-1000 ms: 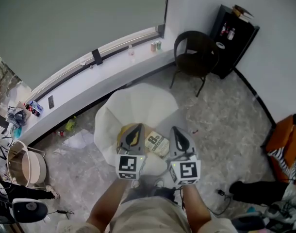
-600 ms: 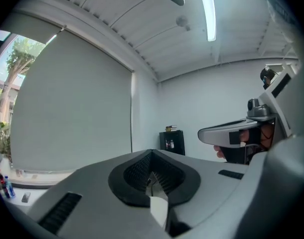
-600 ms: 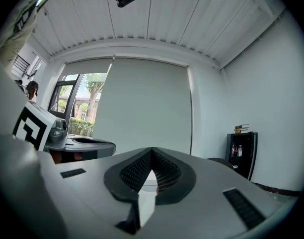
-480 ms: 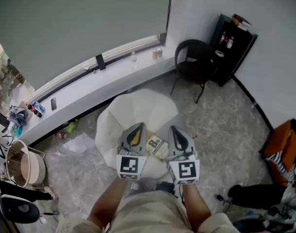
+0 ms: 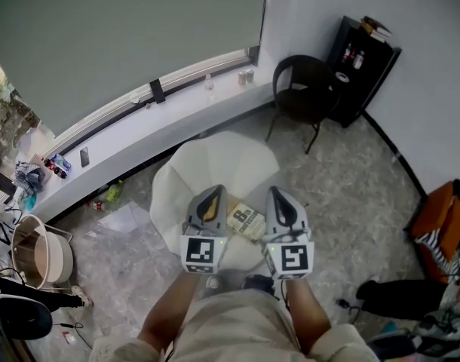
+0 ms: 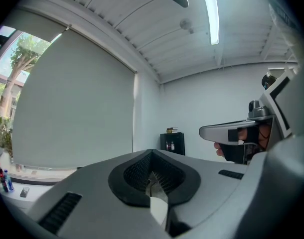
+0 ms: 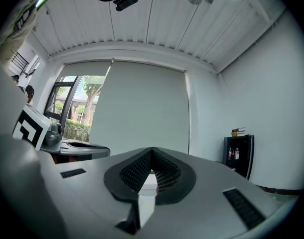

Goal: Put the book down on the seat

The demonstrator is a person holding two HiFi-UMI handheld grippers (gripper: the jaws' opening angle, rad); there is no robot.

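The book (image 5: 246, 222), pale with dark print on its cover, lies flat on the round white seat (image 5: 215, 164) below me. My left gripper (image 5: 210, 200) hovers just left of the book, and my right gripper (image 5: 280, 202) just right of it. Both are above the seat and neither touches the book. In the left gripper view the jaws (image 6: 153, 177) are shut with nothing between them, and they point level across the room. The right gripper's jaws (image 7: 151, 174) are likewise shut and empty. Each gripper shows at the edge of the other's view.
A black chair (image 5: 304, 89) stands beyond the seat, beside a black cabinet (image 5: 362, 62) holding bottles and books. A long window sill (image 5: 162, 115) runs behind. A bucket (image 5: 38, 255) and clutter sit at the left; an orange bag (image 5: 441, 217) is at the right.
Both grippers stay shut and side by side over the seat, and have drifted slightly down in the view. The book has not moved.
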